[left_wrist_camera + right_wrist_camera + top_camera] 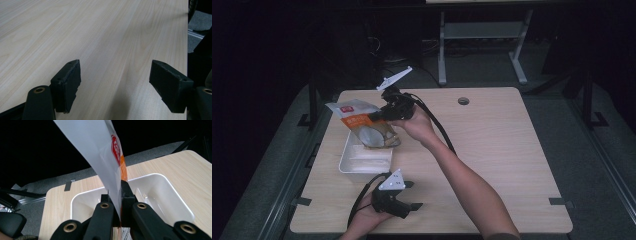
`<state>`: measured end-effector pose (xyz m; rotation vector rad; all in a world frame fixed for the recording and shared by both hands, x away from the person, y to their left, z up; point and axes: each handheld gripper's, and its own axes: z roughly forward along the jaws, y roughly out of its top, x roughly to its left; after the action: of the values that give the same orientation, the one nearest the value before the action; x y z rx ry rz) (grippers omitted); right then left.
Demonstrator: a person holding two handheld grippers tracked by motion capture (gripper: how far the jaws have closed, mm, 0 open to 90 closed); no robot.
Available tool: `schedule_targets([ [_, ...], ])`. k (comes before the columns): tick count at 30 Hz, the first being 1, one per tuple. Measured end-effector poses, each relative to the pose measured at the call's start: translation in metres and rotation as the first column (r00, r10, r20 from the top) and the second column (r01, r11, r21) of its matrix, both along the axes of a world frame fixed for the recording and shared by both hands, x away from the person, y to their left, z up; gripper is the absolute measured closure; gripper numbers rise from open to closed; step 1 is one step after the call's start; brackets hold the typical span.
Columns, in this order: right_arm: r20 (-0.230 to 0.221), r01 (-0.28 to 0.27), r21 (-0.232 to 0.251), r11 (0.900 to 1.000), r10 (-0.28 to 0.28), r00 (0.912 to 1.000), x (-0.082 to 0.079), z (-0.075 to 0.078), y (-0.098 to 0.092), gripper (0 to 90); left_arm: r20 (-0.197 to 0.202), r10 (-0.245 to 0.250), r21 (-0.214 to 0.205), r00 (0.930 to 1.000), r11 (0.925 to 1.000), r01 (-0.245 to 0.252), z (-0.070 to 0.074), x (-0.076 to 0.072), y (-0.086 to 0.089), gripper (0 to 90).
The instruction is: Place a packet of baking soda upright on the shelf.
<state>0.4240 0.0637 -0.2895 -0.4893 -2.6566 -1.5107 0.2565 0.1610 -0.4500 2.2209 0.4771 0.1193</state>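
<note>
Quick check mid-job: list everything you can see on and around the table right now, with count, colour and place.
Pouch: one, silver, orange and white with a red label, held above the tray.
Tray: one, white, left side of the table.
Table: one, light wood, round hole near the far edge.
Metal frame: one, grey, on the floor beyond the table.
Right hand-held gripper: black, shut on the pouch.
Left hand-held gripper: black, open, at the near edge.

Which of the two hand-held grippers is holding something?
The right hand-held gripper: its jaws pinch the orange-and-white plastic pouch above the white plastic tray. The left hand-held gripper is open and empty.
</note>
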Motion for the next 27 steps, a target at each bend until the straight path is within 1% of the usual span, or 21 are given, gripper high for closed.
schedule_targets([
  [2,0.001,0.001,0.0,1.0,-0.001,1.0,0.0,-0.002,0.004,89.5,-0.001,0.001,-0.003,1.0,1.0,-0.001,0.0,0.0,0.0,24.8],
  [3,0.004,-0.002,-0.001,1.0,0.002,1.0,0.001,-0.005,0.009,89.5,0.001,-0.001,0.0,1.0,1.0,0.001,-0.001,0.0,0.0,24.8],
  [4,0.004,-0.002,-0.001,1.0,0.002,1.0,0.001,-0.005,0.009,89.5,0.001,-0.001,0.0,1.0,1.0,0.001,-0.001,0.0,0.0,24.8],
  [6,0.003,-0.007,0.001,1.0,0.007,1.0,0.002,-0.01,0.017,89.5,0.003,-0.004,0.0,1.0,1.0,0.004,-0.001,-0.001,0.0,24.8],
  [11,-0.008,-0.018,0.004,0.9998,0.018,0.9998,0.004,-0.017,0.027,89.5,0.011,-0.009,0.008,0.9999,0.9999,0.009,0.0,-0.001,0.0,24.8],
  [12,-0.012,-0.023,0.01,0.9997,0.023,0.9997,0.006,-0.021,0.031,89.5,0.009,-0.008,0.007,0.9999,0.9999,0.008,0.0,-0.001,0.0,24.8],
  [13,-0.012,-0.023,0.01,0.9997,0.023,0.9997,0.006,-0.021,0.031,89.5,0.007,-0.007,0.005,0.9999,1.0,0.007,-0.001,-0.001,0.0,24.8],
  [14,-0.016,-0.022,0.013,0.9997,0.022,0.9996,0.006,-0.024,0.034,89.5,0.015,-0.011,0.008,0.9998,0.9999,0.011,0.0,-0.001,0.0,24.8],
  [17,-0.019,-0.021,0.024,0.9995,0.021,0.9996,0.006,-0.031,0.037,89.4,0.014,-0.009,0.007,0.9999,0.9999,0.009,0.0,-0.001,0.001,24.8],
  [18,-0.019,-0.021,0.024,0.9995,0.021,0.9996,0.006,-0.031,0.037,89.4,0.014,-0.009,0.007,0.9999,0.9999,0.009,0.0,-0.001,0.001,24.8],
  [23,-0.042,-0.023,0.04,0.9989,0.024,0.9988,0.006,-0.046,0.039,89.4,0.026,-0.012,0.015,0.9996,0.9998,0.011,0.001,-0.001,0.001,24.9],
  [24,-0.053,-0.025,0.044,0.9987,0.027,0.9982,0.006,-0.052,0.04,89.3,0.023,-0.008,0.012,0.9997,0.9999,0.007,0.001,-0.002,0.001,24.9],
  [25,-0.053,-0.025,0.044,0.9987,0.027,0.9982,0.006,-0.052,0.04,89.3,0.023,-0.008,0.012,0.9997,0.9999,0.007,0.001,-0.002,0.001,24.9],
  [27,-0.059,-0.024,0.039,0.999,0.026,0.9979,0.006,-0.058,0.04,89.2,0.025,-0.008,0.016,0.9997,0.9998,0.008,0.001,-0.002,0.001,24.9],
])
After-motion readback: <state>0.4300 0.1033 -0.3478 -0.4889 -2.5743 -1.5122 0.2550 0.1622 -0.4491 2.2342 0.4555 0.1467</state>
